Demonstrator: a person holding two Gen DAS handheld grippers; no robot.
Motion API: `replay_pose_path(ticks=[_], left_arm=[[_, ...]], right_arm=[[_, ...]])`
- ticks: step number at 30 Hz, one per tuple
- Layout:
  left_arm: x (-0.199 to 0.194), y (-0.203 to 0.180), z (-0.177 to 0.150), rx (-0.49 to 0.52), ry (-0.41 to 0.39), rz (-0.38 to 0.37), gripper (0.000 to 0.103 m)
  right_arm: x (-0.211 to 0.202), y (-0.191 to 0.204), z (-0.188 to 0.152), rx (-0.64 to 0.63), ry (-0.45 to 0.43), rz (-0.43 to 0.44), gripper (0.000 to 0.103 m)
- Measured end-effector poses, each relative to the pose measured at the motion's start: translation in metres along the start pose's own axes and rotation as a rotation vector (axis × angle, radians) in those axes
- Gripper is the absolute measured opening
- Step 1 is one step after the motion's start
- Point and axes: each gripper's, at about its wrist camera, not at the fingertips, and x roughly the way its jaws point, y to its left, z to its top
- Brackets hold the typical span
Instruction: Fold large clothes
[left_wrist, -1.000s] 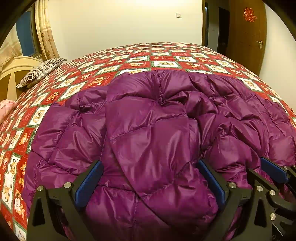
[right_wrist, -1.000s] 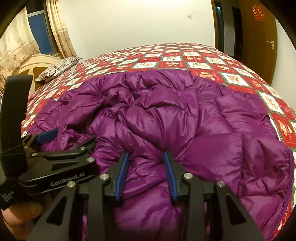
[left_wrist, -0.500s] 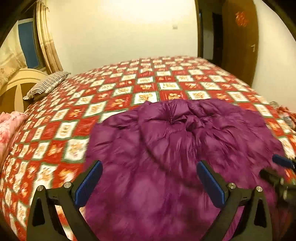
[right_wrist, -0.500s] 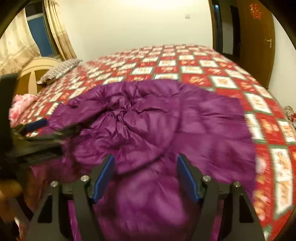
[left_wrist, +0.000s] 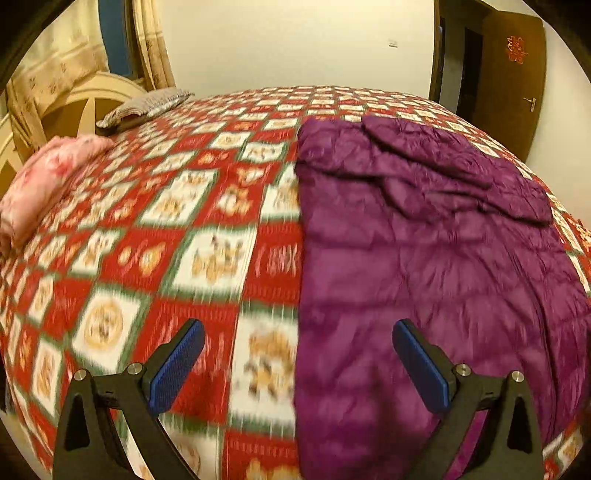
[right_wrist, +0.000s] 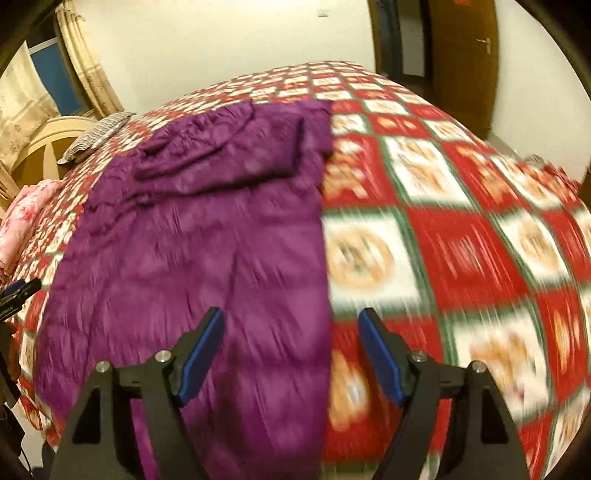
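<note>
Now spread long and fairly flat, the quilted purple down coat (left_wrist: 424, 266) lies on a bed covered by a red, white and green patchwork bedspread (left_wrist: 207, 236), a sleeve folded across its far end. The left tongs (left_wrist: 297, 363) hover with jaws wide and nothing between the blue pads, straddling the coat's straight left edge. The right tongs (right_wrist: 291, 356) hang above the coat's right edge, jaws opening and empty, though motion blur makes it hard to say how close they are to the fabric. At the far left of the right wrist view, the tip of the left tongs shows beside the coat. A striped pillow (left_wrist: 147, 107) and a pink floral bundle (left_wrist: 44, 181) rest near the cream headboard (left_wrist: 74, 99); a brown wooden door (left_wrist: 509, 74) stands beyond the bed.
</note>
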Motion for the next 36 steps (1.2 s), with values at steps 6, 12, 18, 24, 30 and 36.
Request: replay_pose_path(ticks=[6, 12, 18, 24, 30, 36], left_arm=[[0.009, -0.006, -0.031, -0.009, 0.046, -0.025, 0.102], [0.006, -0.018, -0.049, 0.01, 0.034, -0.099, 0.092], [-0.01, -0.034, -0.051, 0.089, -0.027, -0.174, 0.011], [-0.075, -0.03, -0.038, 0.114, -0.199, -0.219, 0.005], [-0.173, -0.013, -0.014, 0.117, -0.382, -0.3, 0.005], [-0.198, -0.003, 0.017, 0.145, -0.496, -0.27, 0.005]], right_arm=[[-0.008, 0.006, -0.039, 0.013, 0.008, 0.005, 0.078], [-0.011, 0.016, -0.067, -0.031, -0.001, -0.013, 0.078], [-0.013, 0.027, -0.076, -0.056, -0.011, 0.019, 0.014], [-0.052, 0.018, -0.067, 0.019, -0.101, 0.153, 0.007], [-0.139, 0.019, -0.047, 0.024, -0.232, 0.239, 0.006], [-0.218, 0.039, -0.017, -0.069, -0.421, 0.274, 0.006]])
